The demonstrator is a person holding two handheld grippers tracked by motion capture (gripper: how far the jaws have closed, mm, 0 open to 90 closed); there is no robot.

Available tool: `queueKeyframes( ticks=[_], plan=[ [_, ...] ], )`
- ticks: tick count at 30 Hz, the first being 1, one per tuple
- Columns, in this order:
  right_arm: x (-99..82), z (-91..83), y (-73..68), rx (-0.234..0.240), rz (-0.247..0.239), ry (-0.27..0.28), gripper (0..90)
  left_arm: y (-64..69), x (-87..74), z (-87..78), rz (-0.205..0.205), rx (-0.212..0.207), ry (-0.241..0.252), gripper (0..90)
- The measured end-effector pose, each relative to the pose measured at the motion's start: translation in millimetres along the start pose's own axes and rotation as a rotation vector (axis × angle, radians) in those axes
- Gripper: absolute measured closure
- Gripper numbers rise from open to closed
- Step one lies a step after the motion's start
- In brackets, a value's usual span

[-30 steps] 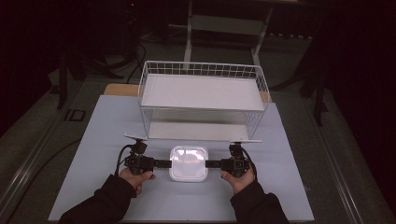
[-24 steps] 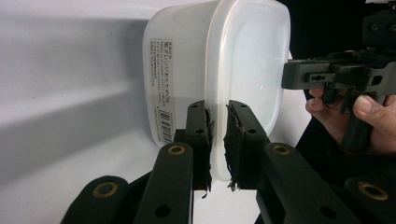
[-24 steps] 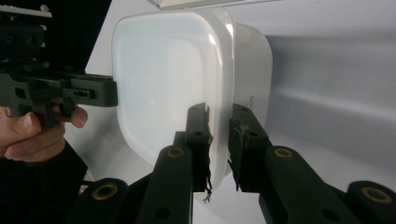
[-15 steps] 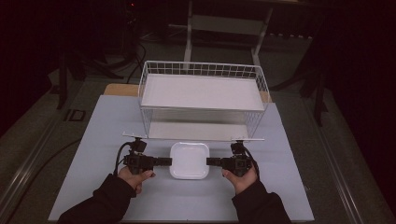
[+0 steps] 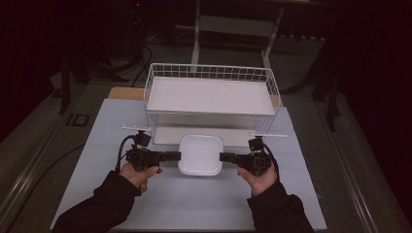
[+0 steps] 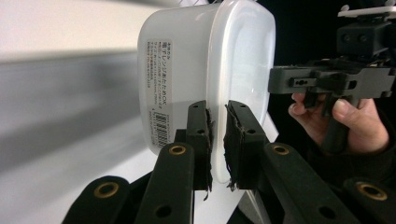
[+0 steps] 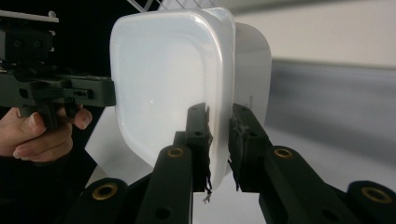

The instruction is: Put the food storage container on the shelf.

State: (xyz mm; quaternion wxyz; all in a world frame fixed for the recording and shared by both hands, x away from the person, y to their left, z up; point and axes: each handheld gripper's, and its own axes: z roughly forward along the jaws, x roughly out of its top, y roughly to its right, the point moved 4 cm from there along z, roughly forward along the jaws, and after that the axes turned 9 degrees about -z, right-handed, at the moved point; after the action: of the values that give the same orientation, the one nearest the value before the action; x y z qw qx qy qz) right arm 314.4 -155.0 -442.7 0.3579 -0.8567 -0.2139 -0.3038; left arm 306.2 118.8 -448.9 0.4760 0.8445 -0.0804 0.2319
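Observation:
A white plastic container [image 5: 200, 154] hangs level above the table, held from both sides. My left gripper [image 5: 177, 156] is shut on its left rim and my right gripper [image 5: 223, 157] is shut on its right rim. In the left gripper view the container [image 6: 187, 70] shows a printed label on its side, and the rim is pinched between the pads of my left gripper [image 6: 218, 140]; the right gripper [image 6: 275, 84] holds the far edge. In the right gripper view the container's [image 7: 163, 79] rim sits between the pads of my right gripper [image 7: 219, 144], with the left gripper [image 7: 109, 91] opposite.
A white wire rack [image 5: 209, 73] with an upper shelf and a lower shelf stands just behind the container. It rests on a pale grey table mat [image 5: 194, 204]. Dark floor and stand legs surround the table.
Both grippers have risen together with the container between them, so it now sits higher and closer to the rack's lower shelf in the high view.

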Motion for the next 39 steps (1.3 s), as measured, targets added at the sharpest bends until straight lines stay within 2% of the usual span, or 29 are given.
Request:
queueKeyframes(
  ticks=[6, 7, 8, 10, 13, 20, 26, 29, 39],
  plan=[
    [15.6, -12.9, -6.6, -0.001, -0.019, 0.032, 78.6, 15.7, 13.9, -5.8, 0.029, -0.006, 0.021, 79.9],
    [19.3, -15.2, -7.7, -0.001, -0.02, 0.038, 78.6, 22.8, 19.8, -8.5, 0.04, -0.012, 0.032, 79.9],
    [31.3, -23.9, -12.4, -0.005, -0.034, 0.058, 78.6, 30.2, 25.7, -12.1, 0.054, -0.022, 0.043, 79.9],
    [39.2, -30.2, -16.4, -0.006, -0.049, 0.073, 78.6, 33.8, 28.7, -14.0, 0.059, -0.027, 0.049, 79.9],
    [51.4, -37.8, -19.9, -0.008, -0.061, 0.095, 78.5, 48.8, 41.7, -20.0, 0.088, -0.032, 0.068, 80.0],
    [73.0, -50.4, -25.7, -0.012, -0.091, 0.142, 78.4, 67.3, 60.6, -27.3, 0.124, -0.038, 0.097, 80.1],
    [99.7, -59.8, -25.2, -0.021, -0.101, 0.162, 78.3, 77.8, 80.6, -27.9, 0.133, -0.037, 0.105, 80.1],
    [107.0, -61.5, -23.4, -0.027, -0.097, 0.171, 78.2, 82.3, 91.3, -25.8, 0.132, -0.031, 0.112, 80.1],
    [135.5, -65.0, -11.6, -0.07, -0.074, 0.186, 78.1, 86.6, 123.7, -13.3, 0.116, -0.01, 0.119, 79.8]
  ],
)
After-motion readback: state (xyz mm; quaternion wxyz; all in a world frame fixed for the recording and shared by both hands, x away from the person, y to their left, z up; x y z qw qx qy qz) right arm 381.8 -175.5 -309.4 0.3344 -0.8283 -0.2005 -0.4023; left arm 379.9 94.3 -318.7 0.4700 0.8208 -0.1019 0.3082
